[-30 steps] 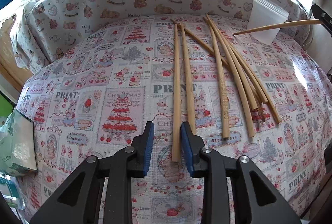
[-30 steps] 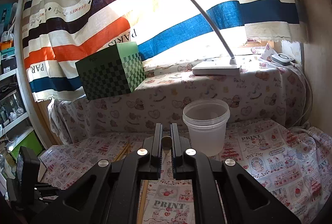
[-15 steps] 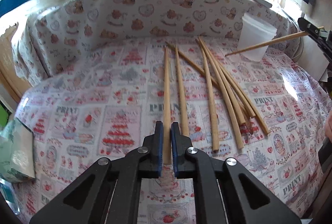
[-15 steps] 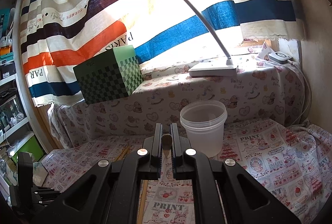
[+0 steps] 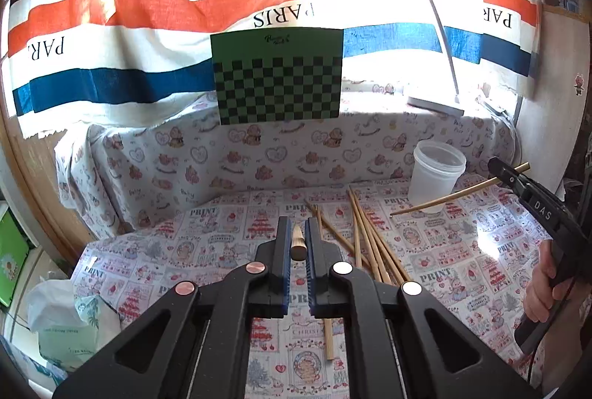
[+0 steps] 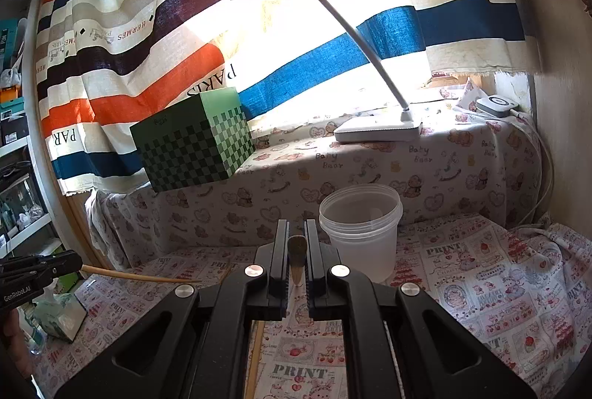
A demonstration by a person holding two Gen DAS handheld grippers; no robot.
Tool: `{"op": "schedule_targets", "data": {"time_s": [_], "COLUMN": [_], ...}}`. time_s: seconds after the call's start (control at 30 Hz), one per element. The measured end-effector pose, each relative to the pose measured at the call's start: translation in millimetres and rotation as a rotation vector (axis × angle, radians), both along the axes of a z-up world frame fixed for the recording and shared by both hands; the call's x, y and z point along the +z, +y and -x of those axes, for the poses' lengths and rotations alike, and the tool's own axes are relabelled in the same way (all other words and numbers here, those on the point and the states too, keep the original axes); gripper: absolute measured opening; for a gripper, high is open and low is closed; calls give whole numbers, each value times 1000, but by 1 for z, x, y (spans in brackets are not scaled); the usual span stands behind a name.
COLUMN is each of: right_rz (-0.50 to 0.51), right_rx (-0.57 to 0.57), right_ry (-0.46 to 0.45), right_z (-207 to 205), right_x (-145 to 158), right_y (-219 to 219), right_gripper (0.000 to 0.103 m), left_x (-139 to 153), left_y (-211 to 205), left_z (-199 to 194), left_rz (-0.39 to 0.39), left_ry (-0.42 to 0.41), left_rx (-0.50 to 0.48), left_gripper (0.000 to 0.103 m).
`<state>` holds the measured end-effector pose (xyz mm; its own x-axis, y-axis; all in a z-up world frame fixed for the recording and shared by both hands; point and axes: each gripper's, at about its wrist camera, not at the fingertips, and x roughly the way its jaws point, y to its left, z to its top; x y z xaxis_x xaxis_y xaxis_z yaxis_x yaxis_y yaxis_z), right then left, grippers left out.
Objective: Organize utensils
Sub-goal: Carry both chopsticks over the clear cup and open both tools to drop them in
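My left gripper (image 5: 297, 243) is shut on a wooden chopstick (image 5: 297, 242) and holds it lifted above the cloth, pointing forward. Several more chopsticks (image 5: 364, 236) lie in a loose fan on the printed tablecloth to its right. My right gripper (image 6: 296, 260) is shut on another chopstick (image 6: 296, 260), end-on between the jaws. It also shows in the left wrist view (image 5: 518, 180), holding that chopstick (image 5: 444, 200) in front of a clear plastic cup (image 5: 436, 173). The cup (image 6: 360, 228) stands just right of the right gripper, empty.
A green checkered box (image 5: 277, 77) and a white desk lamp (image 6: 377, 130) sit on the raised ledge behind. A tissue pack (image 5: 70, 328) lies at the left edge. A striped curtain hangs at the back. A wall (image 6: 562, 140) bounds the right side.
My left gripper closed on the leftmost chopstick and lifted it off the cloth, tilting up. The right gripper kept its chopstick and shifted slightly toward the cup.
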<state>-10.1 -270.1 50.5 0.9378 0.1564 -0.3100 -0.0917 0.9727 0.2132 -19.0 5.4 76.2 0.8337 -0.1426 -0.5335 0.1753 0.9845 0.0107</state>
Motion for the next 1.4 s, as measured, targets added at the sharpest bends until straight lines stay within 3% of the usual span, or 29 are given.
{"op": "schedule_targets", "data": {"time_s": [0.17,0.4,0.57,0.83,1.03,1.23,1.4], "right_rz": [-9,23,66,0,-74,-104,-133], "right_rx": [-4,-58,-143,-126,-74,-60,-78], "right_ry": [-17,-94,-66,95,184,242,265], "right_z": [-1,-2,-14,-76,-110,-127,-136], "right_x": [27,96,120,92,68,53,44], "right_y": [-5,-24,-43,-63,-73,-84,-91], "right_gripper": [8,8,8,8,8,8,8], "left_x": [20,66,91,107,89,65,44], "left_y": [-8,-37,-75,-140,-180,-200,-202], "left_z": [-12,-19,-27,-40,-59,-85,-102], "left_rz": [25,67,46,29,-40,-54,-50], "left_ry": [-23,-99,-97,-92,-22,34,22], "left_rx": [-31,-130,-159,-262,-312,-312,-313], "left_gripper": [6,6,6,6,6,6,6]}}
